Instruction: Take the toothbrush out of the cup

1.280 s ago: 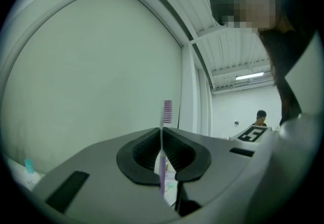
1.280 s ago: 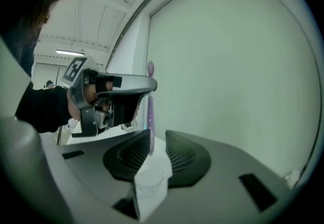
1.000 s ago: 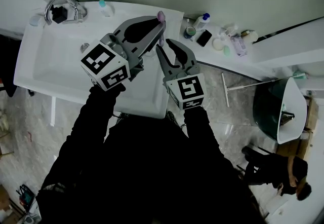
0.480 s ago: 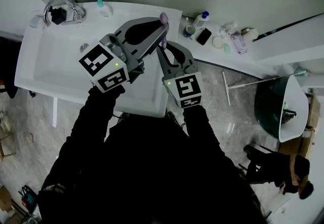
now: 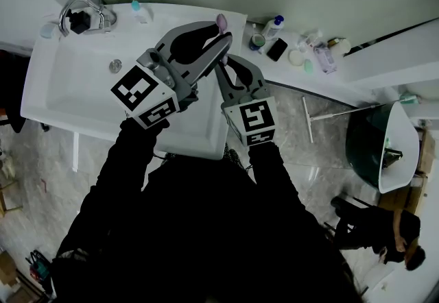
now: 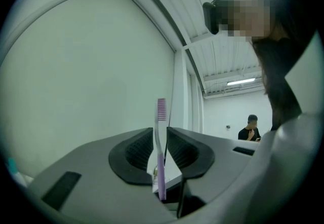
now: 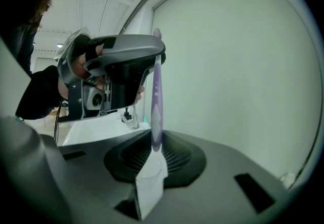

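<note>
A purple toothbrush (image 6: 161,152) stands upright with its lower end in a clear plastic cup (image 7: 149,177). My right gripper (image 7: 154,142) is shut on the cup's wall and holds it over the sink's right edge. My left gripper (image 6: 161,134) reaches in from the left around the brush's upper handle. Its jaws are opening, and a thin gap shows beside the handle. In the head view the brush's pink head (image 5: 220,21) pokes out past the left gripper (image 5: 221,33), just above the right gripper (image 5: 225,62).
A white sink (image 5: 82,82) with a chrome faucet (image 5: 82,10) lies below the grippers. Bottles and jars (image 5: 302,51) and a phone (image 5: 276,51) crowd the counter to the right. A lined green bin (image 5: 384,151) stands on the floor, and a person (image 6: 250,126) is in the background.
The left gripper's marker cube has shifted slightly to the right. The right gripper and the cup have stayed in place.
</note>
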The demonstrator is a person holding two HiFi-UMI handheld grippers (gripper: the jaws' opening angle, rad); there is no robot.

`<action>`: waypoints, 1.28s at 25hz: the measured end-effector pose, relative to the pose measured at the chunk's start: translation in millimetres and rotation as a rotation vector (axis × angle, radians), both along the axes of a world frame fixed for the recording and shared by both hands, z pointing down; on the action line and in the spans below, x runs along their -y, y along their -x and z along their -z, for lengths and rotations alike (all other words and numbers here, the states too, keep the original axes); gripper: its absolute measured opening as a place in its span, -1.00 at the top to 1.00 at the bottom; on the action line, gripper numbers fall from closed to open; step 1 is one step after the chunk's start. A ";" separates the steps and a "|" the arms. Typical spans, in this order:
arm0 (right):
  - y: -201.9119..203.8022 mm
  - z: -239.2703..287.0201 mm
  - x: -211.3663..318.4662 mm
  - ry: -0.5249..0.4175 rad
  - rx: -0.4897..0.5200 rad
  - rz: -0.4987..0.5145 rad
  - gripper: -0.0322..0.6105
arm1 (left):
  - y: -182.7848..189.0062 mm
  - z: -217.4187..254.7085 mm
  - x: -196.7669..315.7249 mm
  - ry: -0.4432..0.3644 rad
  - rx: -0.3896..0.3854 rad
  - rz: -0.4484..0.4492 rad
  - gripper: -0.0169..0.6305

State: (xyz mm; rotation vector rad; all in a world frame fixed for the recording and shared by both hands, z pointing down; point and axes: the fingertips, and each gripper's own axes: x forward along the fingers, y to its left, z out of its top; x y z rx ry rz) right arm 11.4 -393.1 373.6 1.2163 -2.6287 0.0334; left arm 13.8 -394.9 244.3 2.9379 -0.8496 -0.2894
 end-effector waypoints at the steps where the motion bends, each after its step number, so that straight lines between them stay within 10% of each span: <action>1: -0.8 1.7 1.1 -0.009 0.005 -0.004 0.70 | -2.2 -0.6 -1.7 -0.004 0.009 -0.007 0.68; 32: -78.3 38.6 27.6 -0.114 0.075 -0.206 0.70 | 33.4 -68.9 7.4 -0.004 0.241 0.220 0.92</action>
